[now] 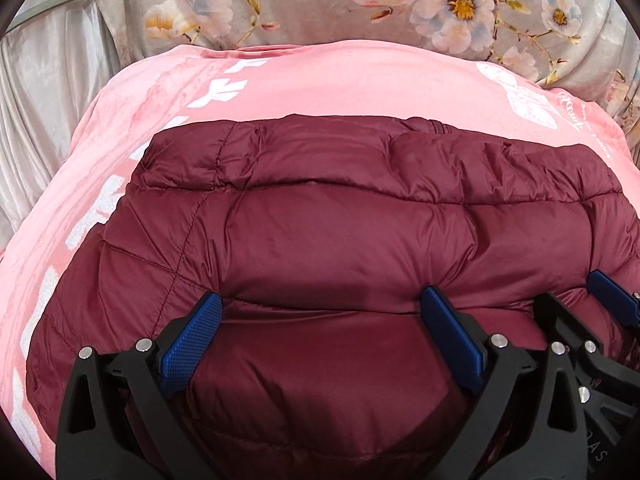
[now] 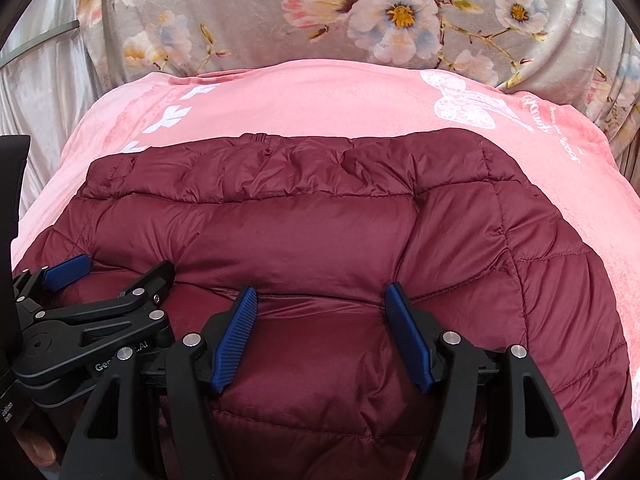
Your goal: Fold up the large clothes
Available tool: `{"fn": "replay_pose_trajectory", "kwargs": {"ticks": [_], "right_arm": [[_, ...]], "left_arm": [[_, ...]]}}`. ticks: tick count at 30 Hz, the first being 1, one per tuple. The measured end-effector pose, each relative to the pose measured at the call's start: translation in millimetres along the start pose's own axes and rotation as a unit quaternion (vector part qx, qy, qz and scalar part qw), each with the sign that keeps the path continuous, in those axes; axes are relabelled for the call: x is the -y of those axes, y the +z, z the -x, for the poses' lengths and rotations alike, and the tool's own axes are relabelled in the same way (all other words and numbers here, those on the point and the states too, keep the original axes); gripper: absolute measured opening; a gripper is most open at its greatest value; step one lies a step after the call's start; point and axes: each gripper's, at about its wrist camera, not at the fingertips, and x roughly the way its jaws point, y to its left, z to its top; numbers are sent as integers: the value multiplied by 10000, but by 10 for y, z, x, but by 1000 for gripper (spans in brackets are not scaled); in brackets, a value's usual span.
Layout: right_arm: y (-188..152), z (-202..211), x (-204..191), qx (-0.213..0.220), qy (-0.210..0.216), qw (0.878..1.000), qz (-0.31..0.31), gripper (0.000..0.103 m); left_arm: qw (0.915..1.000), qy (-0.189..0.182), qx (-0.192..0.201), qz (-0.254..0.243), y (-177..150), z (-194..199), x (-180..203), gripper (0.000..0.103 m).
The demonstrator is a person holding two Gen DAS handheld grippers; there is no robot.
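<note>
A maroon quilted puffer jacket (image 1: 340, 220) lies folded on a pink blanket (image 1: 340, 80); it also shows in the right wrist view (image 2: 320, 220). My left gripper (image 1: 322, 300) is open, its blue pads resting on the jacket's near fold with nothing clamped between them. My right gripper (image 2: 322, 296) is open too, its pads set on the same near fold. The right gripper's blue pad (image 1: 612, 292) shows at the right edge of the left wrist view. The left gripper (image 2: 100, 276) shows at the left of the right wrist view. The two grippers are side by side.
The pink blanket (image 2: 320, 96) with white lettering and a white butterfly print (image 2: 464, 100) covers the surface. A grey floral cloth (image 2: 360, 8) lies beyond it. Pale satin fabric (image 1: 52, 80) hangs at the left.
</note>
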Motion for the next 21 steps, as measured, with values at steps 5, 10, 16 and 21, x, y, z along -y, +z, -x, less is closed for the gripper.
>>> {"fn": "replay_pose_trajectory", "kwargs": {"ticks": [5,10,16,21], "right_arm": [[3,1,3,3,11,10000,1,65],[-1,-7,14,0,9,10000,-7,65],[0,-8,14,5,13,10000,-4,65],[2,-13,15,-19,81,10000,17,70]], "left_arm": [[10000,-4,8,-6,3,-2,-9,98],[10000,24,9,2,6,-15,-30,98],[10000,11,22,0,8,-17,-34,98],[9992,-226,86,322,-16,93,-216,98]]}}
